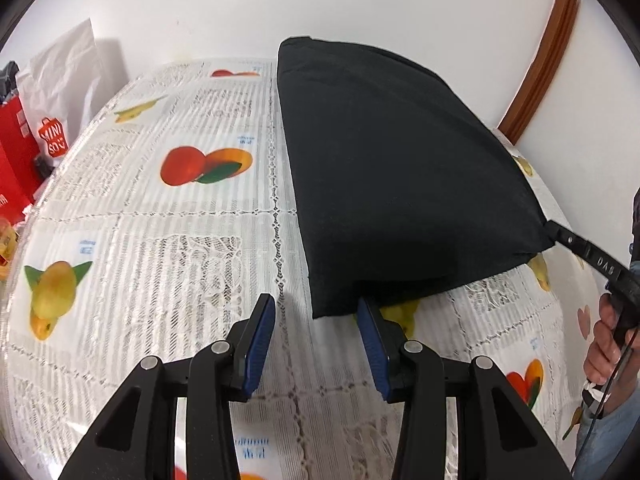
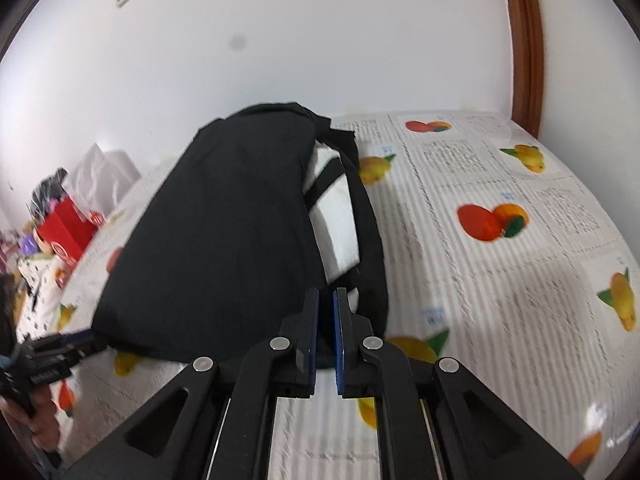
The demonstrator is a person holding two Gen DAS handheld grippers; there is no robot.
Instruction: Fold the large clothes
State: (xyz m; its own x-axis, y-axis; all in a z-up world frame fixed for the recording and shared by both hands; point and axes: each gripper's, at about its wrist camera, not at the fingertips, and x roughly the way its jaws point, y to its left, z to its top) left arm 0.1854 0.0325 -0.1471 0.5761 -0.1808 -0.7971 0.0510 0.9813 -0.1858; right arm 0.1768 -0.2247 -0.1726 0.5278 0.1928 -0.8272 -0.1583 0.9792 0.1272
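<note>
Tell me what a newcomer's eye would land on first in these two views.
First, the big black cloth garment, lifted off the fruit-printed lace tablecloth like a tent. The right gripper is shut on its near corner and holds it up, while the open left gripper sits at the garment's lower edge. After that, the red paper shopping bag at the table's far left edge.

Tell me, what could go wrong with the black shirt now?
The right gripper pinches only one corner of the black garment, so that corner could slip and drop. The left gripper is open at the near edge, so that side hangs loose and the fold could go crooked. The lace tablecloth might also catch on a fingertip and get dragged.
</note>
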